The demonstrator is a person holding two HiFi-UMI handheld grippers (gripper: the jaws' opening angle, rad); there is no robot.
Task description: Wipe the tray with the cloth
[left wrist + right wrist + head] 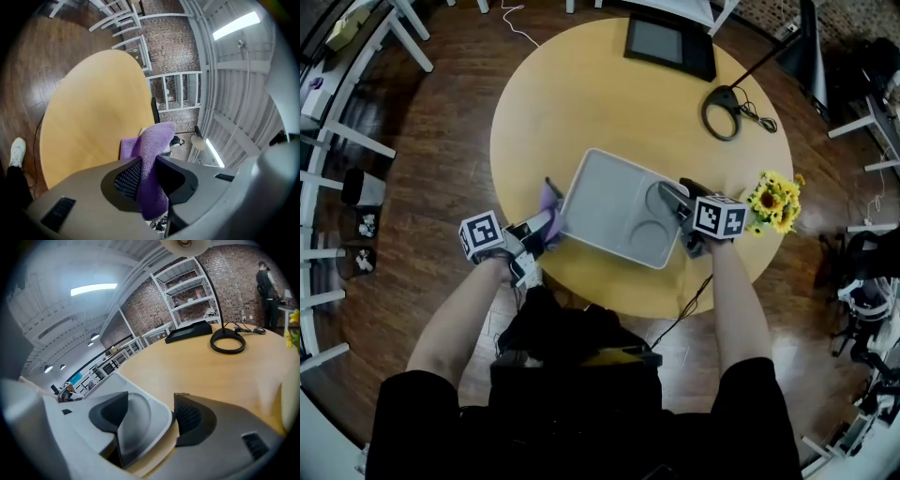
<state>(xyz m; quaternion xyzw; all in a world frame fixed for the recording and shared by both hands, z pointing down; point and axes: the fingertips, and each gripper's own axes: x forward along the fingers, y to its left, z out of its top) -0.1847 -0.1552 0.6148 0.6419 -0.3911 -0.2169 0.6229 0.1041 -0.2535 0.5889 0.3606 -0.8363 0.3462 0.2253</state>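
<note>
A grey tray (614, 202) with round wells lies near the front edge of the round wooden table (581, 103). My left gripper (546, 228) is at the tray's left edge, shut on a purple cloth (549, 202). In the left gripper view the cloth (150, 154) hangs out between the jaws over the tabletop. My right gripper (675, 199) is at the tray's right edge. In the right gripper view one jaw sits inside the tray (140, 423) and the other outside its rim, and the right gripper (152, 416) is shut on that corner.
A black flat screen (668, 45) and a black cable ring (724, 111) lie at the far side of the table. Yellow flowers (773, 199) stand just right of my right gripper. White racks (356, 141) line the floor on the left. A person (268, 284) stands far off.
</note>
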